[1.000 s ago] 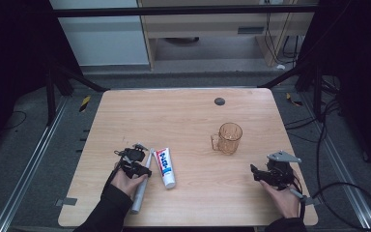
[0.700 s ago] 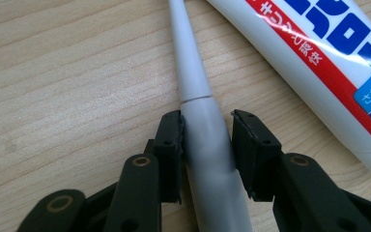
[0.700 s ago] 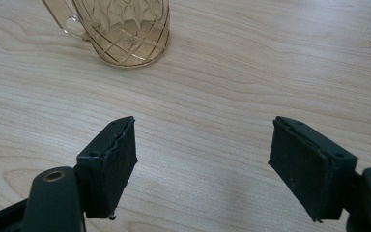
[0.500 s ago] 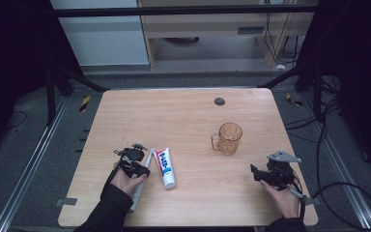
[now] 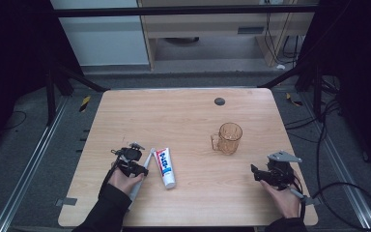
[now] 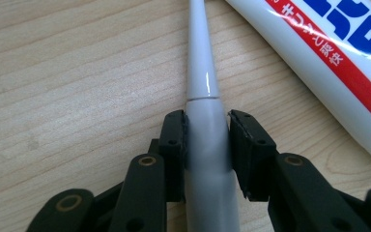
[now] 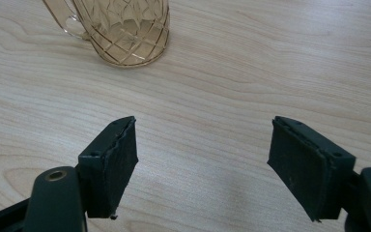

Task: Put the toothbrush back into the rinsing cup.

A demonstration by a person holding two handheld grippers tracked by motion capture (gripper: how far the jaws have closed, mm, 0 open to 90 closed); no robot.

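A white electric toothbrush (image 6: 207,159) lies on the wooden table (image 5: 174,116) at the front left, its thin neck (image 5: 148,159) pointing away from me. My left gripper (image 6: 207,130) straddles the handle; its jaws have just been closing and both pads now press on the sides. A white toothpaste tube (image 5: 165,167) with red and blue print lies just right of the brush, also seen as the tube (image 6: 328,53) at the upper right. My right gripper (image 5: 257,173) rests at the front right, open and empty (image 7: 203,159). An amber glass mug (image 5: 229,137) stands upright beyond it.
In the right gripper view the mug (image 7: 125,29) sits ahead and left of the jaws, handle to the left. A small dark round disc (image 5: 219,101) lies near the table's far edge. Black frame posts and cables surround the table.
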